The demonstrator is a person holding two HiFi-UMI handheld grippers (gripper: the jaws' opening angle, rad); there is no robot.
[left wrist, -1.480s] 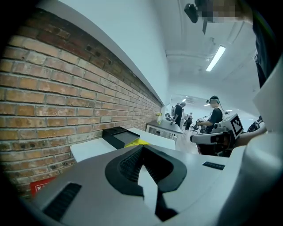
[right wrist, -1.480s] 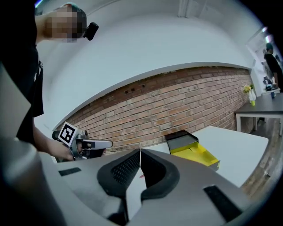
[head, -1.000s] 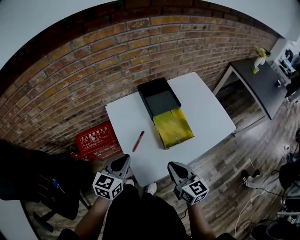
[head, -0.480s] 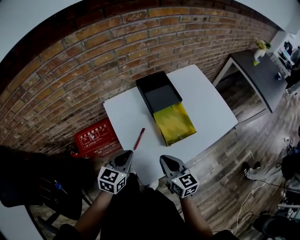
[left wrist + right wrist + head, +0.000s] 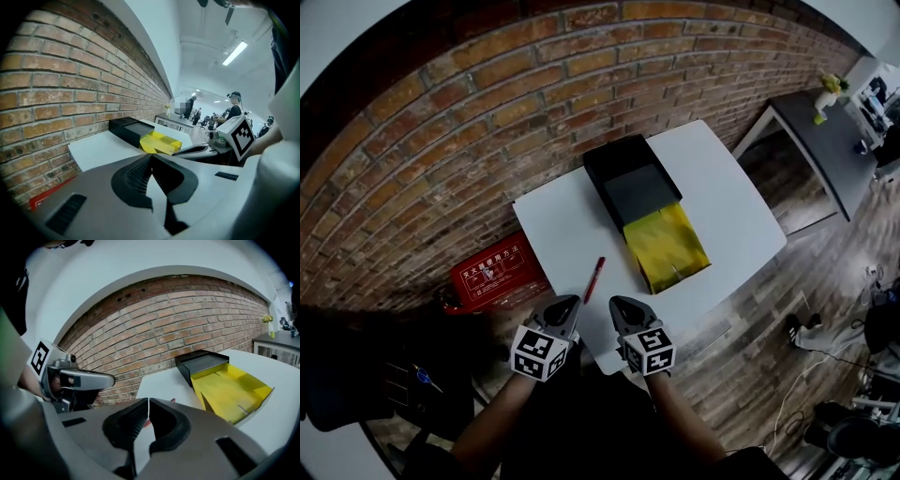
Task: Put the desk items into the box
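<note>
A red pen (image 5: 596, 278) lies on the white table (image 5: 558, 225) near its front edge. Behind it stands an open black box (image 5: 633, 183) with a yellow flap (image 5: 670, 246) folded out toward me. My left gripper (image 5: 571, 303) and right gripper (image 5: 615, 303) hover side by side just off the table's near edge, both shut and holding nothing. The pen lies just beyond their tips. In the left gripper view the jaws (image 5: 150, 157) meet in front of the box (image 5: 127, 130). Past the meeting jaws (image 5: 148, 401) in the right gripper view shows a sliver of the pen (image 5: 173, 400).
A red case (image 5: 492, 274) sits on the floor against the brick wall (image 5: 441, 141), left of the table. At the far right stands a dark desk (image 5: 825, 155) carrying a vase (image 5: 832, 89). A dark chair (image 5: 356, 375) is at my left. The floor is wood.
Both grippers have drawn closer together and moved up toward the table's near edge, close to the pen. The pen and box have not moved on the table.
</note>
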